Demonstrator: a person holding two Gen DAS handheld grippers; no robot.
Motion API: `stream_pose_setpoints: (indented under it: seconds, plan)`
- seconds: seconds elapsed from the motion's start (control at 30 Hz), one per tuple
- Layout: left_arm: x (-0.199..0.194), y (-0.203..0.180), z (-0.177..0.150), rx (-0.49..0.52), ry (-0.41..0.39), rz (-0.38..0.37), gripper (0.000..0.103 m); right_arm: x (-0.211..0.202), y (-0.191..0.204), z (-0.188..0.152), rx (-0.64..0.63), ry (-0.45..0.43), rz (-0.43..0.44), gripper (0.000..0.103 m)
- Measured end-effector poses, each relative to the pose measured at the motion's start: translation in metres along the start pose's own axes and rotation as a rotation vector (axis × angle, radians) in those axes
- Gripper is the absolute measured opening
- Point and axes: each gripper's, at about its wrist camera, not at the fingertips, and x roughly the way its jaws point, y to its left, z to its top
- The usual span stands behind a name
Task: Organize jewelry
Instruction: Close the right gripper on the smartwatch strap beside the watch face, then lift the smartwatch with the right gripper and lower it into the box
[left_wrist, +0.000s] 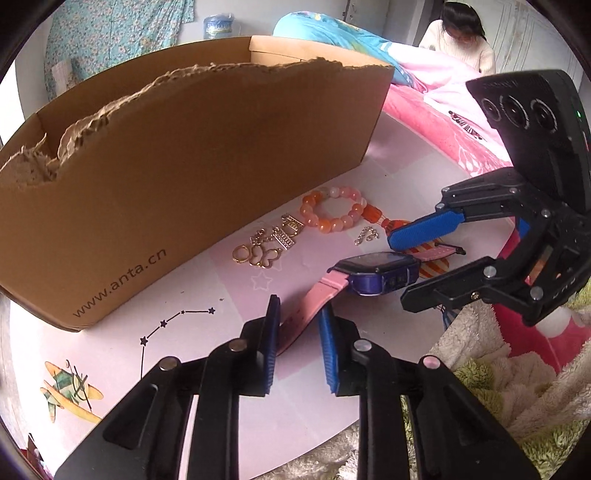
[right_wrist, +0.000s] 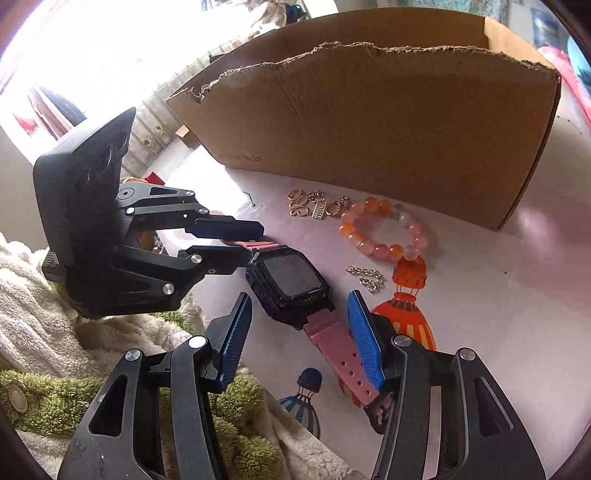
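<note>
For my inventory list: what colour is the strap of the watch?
Pink; the watch strap shows best in the right wrist view.

We see pink printed sheet (left_wrist: 229, 369) as landmark. Shaggy green-and-cream blanket (left_wrist: 509, 398) bunched at its near right edge. Woman in cream sweater (left_wrist: 461, 40) beyond its far end, behind pink quilt (left_wrist: 436, 74). Blue floral cloth (left_wrist: 110, 33) hangs far left of it.

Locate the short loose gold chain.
The short loose gold chain lies on the pink mat, between the orange-and-pink beaded bracelet and the pink-strapped smartwatch.
</note>
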Motion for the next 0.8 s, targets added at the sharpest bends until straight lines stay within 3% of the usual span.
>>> stream_pose_setpoints:
  seconds: [0.13, 0.3, 0.47, 0.8]
  plan:
    - [0.001, 0.005, 0.002, -0.026, 0.005, -0.017, 0.019, -0.006, 0.006, -0.014, -0.016, -0.023, -0.134, 0.042]
    - [0.001, 0.006, 0.002, -0.041, 0.006, -0.023, 0.019, -0.007, 0.011, -0.030, -0.003, -0.063, -0.306, 0.021]
    - [-0.001, 0.003, 0.003, -0.013, -0.004, 0.007, 0.017, -0.013, 0.014, -0.039, 0.071, -0.139, -0.334, 0.005]
    - [-0.019, -0.008, 0.009, 0.022, -0.042, 0.028, 0.007, -0.040, 0.026, -0.048, 0.136, -0.266, -0.331, 0.004]
